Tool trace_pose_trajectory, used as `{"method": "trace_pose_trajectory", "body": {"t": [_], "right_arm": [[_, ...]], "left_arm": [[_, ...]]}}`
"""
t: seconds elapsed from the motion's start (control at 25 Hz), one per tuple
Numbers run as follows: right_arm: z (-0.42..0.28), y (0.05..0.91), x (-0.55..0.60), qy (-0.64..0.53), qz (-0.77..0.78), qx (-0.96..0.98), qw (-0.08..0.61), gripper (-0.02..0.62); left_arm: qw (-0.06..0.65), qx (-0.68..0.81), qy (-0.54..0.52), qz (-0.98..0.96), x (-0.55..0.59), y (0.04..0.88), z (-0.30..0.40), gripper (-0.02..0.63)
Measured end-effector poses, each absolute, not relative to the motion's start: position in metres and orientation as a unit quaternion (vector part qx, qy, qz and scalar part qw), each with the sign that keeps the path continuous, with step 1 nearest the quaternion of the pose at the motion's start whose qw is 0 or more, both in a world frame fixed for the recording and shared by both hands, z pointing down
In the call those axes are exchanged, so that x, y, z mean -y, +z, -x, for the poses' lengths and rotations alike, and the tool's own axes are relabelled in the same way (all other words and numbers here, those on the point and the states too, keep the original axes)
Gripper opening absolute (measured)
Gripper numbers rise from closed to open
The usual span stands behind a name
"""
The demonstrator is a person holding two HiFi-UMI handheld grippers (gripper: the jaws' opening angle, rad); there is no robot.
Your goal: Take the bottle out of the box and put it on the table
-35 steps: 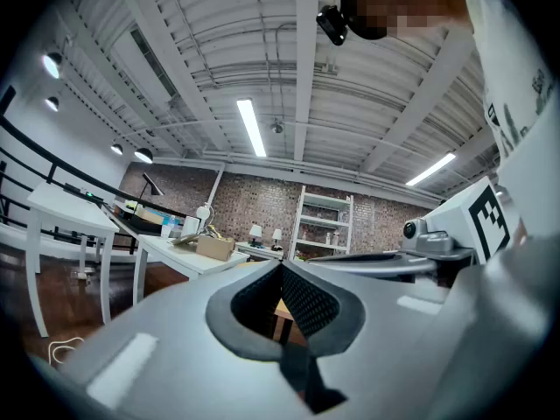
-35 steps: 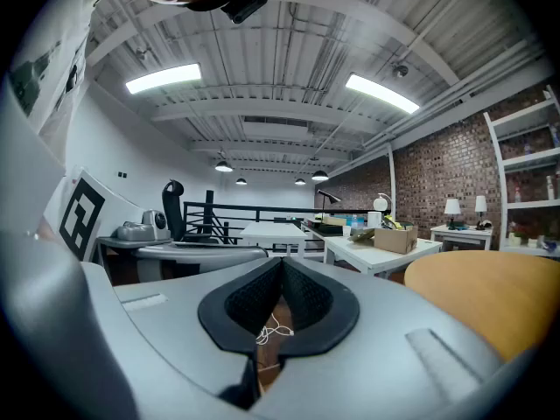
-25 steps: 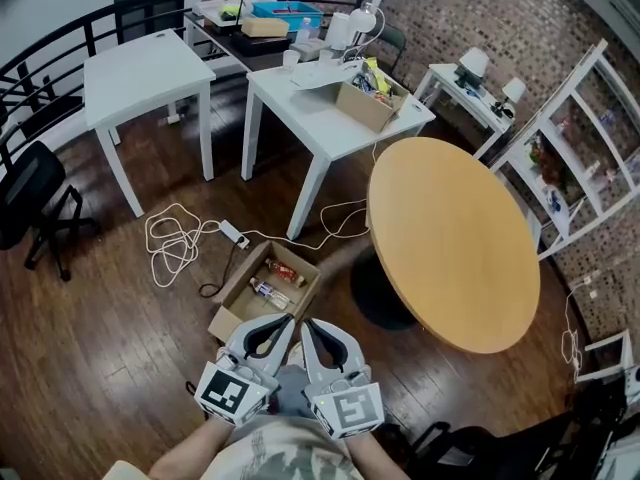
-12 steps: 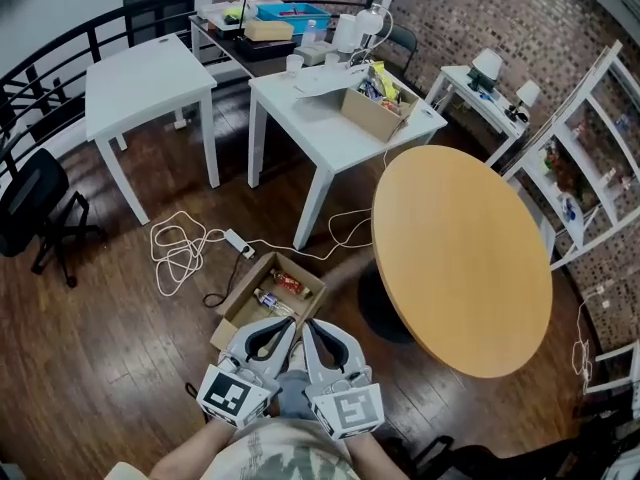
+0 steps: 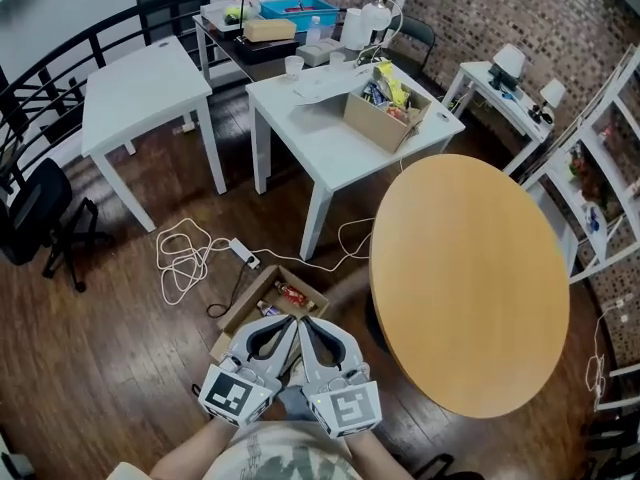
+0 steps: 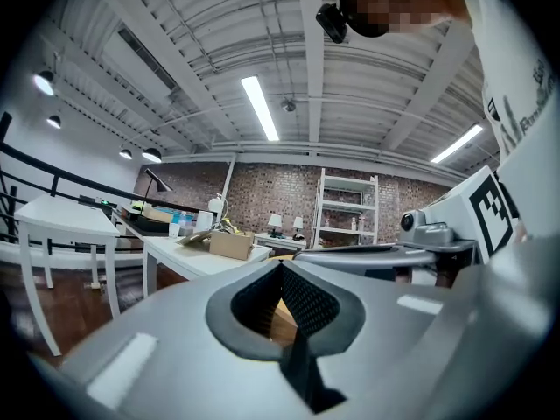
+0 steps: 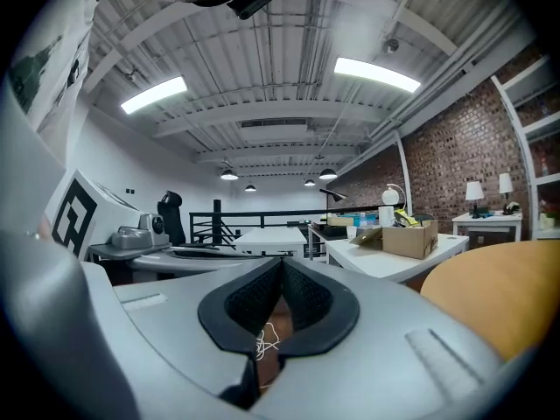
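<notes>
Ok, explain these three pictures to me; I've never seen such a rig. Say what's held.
A person, not a robot, holds two grippers. The head view looks down from their head: left gripper and right gripper at the bottom, both shut and empty. The other two pictures come from cameras riding on each gripper, looking along its jaws. On the floor sits an open cardboard box with a bottle inside, partly hidden; a round wooden table stands to its right.

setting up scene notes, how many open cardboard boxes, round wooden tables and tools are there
open cardboard boxes: 2, floor box, tabletop box
round wooden table: 1
tools: 2, left tool, right tool
total: 5
</notes>
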State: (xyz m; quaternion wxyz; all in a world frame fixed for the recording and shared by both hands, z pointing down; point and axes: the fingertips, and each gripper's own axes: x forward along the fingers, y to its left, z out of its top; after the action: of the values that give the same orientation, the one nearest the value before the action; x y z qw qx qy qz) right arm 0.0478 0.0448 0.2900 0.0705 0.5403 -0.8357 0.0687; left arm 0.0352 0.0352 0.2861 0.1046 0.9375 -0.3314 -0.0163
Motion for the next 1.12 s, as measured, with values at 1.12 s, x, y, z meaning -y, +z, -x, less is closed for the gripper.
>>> {"method": "trace_pose_trajectory", "body": {"t": [1.12], "right_arm": [[-0.097, 0.300, 0.074, 0.081, -0.487, 0.868, 0.052, 0.000]], "left_arm": [[0.096, 0.419, 0.023, -0.903, 0.077, 0.301, -0.076, -0.005]]}}
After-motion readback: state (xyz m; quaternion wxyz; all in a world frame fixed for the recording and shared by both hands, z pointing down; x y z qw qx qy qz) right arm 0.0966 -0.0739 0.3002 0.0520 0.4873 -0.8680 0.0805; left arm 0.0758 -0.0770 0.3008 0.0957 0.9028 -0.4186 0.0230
